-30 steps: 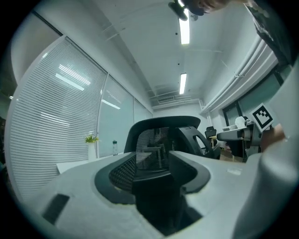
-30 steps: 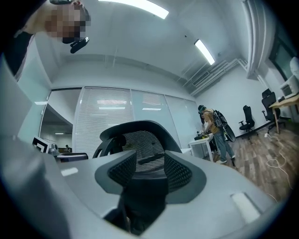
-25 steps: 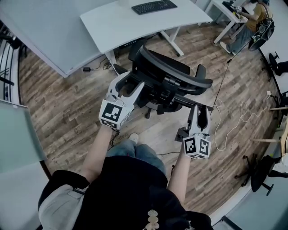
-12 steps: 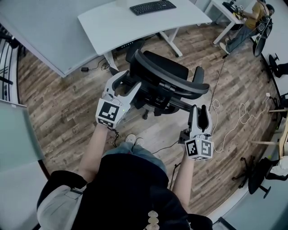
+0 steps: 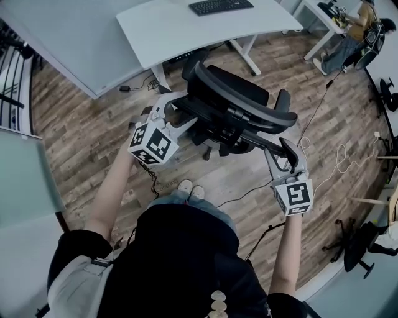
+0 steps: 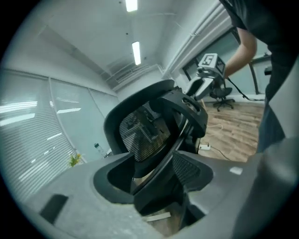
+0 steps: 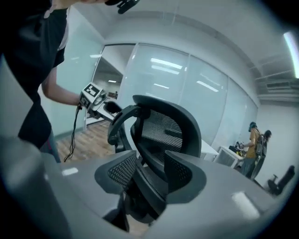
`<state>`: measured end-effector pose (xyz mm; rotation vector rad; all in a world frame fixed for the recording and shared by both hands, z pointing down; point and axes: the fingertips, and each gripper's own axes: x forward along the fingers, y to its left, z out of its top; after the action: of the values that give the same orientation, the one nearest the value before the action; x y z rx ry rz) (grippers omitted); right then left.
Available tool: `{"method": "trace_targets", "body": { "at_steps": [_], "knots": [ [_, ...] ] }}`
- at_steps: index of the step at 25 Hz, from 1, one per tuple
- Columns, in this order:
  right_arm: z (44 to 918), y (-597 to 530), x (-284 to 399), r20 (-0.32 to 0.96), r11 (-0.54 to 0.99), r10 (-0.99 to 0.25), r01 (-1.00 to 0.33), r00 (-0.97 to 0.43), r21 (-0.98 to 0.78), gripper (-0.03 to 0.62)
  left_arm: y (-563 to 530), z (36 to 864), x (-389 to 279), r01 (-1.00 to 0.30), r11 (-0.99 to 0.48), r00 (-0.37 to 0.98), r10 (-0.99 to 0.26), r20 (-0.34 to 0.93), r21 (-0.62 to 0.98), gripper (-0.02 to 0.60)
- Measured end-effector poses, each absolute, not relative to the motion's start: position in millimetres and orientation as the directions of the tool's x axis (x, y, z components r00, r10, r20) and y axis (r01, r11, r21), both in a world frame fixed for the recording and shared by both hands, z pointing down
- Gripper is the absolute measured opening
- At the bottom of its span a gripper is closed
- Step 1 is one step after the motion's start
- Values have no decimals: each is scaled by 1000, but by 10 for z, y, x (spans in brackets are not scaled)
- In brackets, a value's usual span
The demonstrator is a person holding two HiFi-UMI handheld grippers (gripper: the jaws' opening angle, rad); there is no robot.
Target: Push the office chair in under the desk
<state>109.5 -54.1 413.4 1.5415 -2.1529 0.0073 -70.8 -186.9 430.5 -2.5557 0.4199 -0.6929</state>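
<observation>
The black mesh office chair (image 5: 239, 93) stands on the wood floor just in front of the white desk (image 5: 186, 28), its back toward me and its seat outside the desk. My left gripper (image 5: 177, 109) is at the left edge of the chair back. Its jaws have just been opening and stand wide, with the chair's back frame (image 6: 161, 140) running between them. My right gripper (image 5: 283, 152) is at the back's right edge, open, and the chair's black strut (image 7: 145, 182) passes between its pads. The other gripper shows beyond the chair in each gripper view.
A keyboard (image 5: 221, 6) lies on the desk. Desk legs and a cable tangle (image 5: 146, 84) sit under it. A white cord (image 5: 336, 161) loops on the floor at right. A seated person (image 5: 351, 28) and spare chairs (image 5: 357, 239) are along the right side.
Both grippers have rolled about their own axes, so the marker cubes show new faces. The left jaws spread wider round the chair frame. The right hand shifted right and slightly down.
</observation>
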Motion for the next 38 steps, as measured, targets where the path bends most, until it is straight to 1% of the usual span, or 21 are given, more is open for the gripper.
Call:
{"method": "trace_targets", "body": {
  "at_steps": [4,8,11,15,20,24,27,29,34,38],
  "knots": [
    [4300,-566,1020,561,536,-777,-768,-286,351,186,-1808,4453,-635,23,-827,778,-338,530,-562,261],
    [4547,-574,941,703,676,-657,-623,-270,393,192,-1769,4689,-613,213,-787,688,-300,661,-579,247],
    [4713,-598,911,770,743,-593,-528,-234,411,193,-1777,4816,-608,294,-763,636,-294,713,-576,241],
    [4934,-644,914,826,794,-531,-452,-188,407,193,-1860,4961,-600,358,-729,582,-314,750,-584,229],
    [5146,-685,940,864,827,-484,-396,-141,399,193,-1945,5110,-549,428,-684,532,-337,777,-590,222],
    [5232,-720,973,876,841,-470,-358,-111,406,190,-1980,5124,-514,441,-669,523,-349,778,-597,196],
    [5287,-761,1002,876,845,-475,-320,-84,428,161,-1993,5146,-516,455,-652,515,-362,777,-606,184],
    [5304,-781,1015,872,843,-484,-304,-70,443,127,-1994,5154,-520,467,-639,512,-369,776,-612,176],
    [5315,-791,1013,870,844,-488,-294,-74,449,106,-1996,5184,-538,500,-625,485,-371,792,-599,152],
    [5321,-783,1024,875,849,-479,-290,-71,441,98,-1985,5201,-543,512,-637,458,-365,811,-576,144]
  ]
}}
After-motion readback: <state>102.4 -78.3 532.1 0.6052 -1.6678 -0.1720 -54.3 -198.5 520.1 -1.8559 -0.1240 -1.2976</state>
